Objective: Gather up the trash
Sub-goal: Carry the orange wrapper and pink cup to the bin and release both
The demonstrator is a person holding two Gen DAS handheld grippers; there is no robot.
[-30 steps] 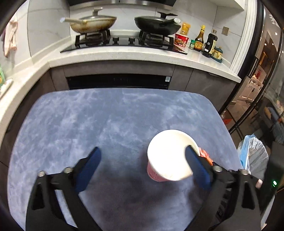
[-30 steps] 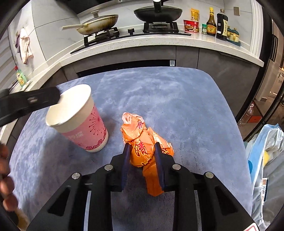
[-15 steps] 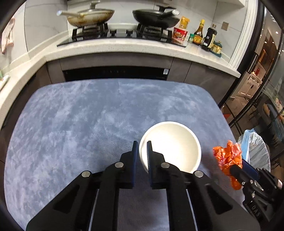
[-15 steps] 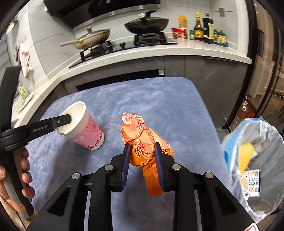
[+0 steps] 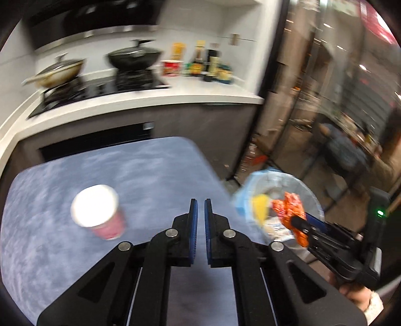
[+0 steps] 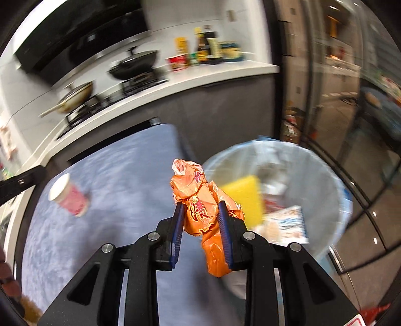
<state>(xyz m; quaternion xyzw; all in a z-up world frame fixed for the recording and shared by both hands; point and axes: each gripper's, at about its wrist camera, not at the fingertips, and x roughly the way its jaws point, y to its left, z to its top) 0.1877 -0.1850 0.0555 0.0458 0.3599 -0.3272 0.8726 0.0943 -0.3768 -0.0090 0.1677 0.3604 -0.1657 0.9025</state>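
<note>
Motion blur is smearing both fisheye views: the stove pans (image 5: 135,56), the condiment bottles (image 6: 205,46) and the pink paper cup (image 5: 96,212) are all showing soft, streaked outlines. Only the gripper bodies close to each lens are staying crisp. Indoor light is falling evenly, the white counter (image 5: 175,96) glaring slightly. Ceiling lights are reflecting in the glass doors (image 5: 351,87). Dark vignetting is curving round the corners.

Setting: home kitchen. Evidence: gas hob (image 5: 100,87) set in white countertop (image 5: 175,96), carrying lidded pan (image 5: 59,72) and black wok (image 5: 134,56); range hood (image 5: 82,23) above; sauce bottles (image 5: 200,62) alongside; tiled wall; lined waste bin (image 6: 313,175) on floor.
</note>
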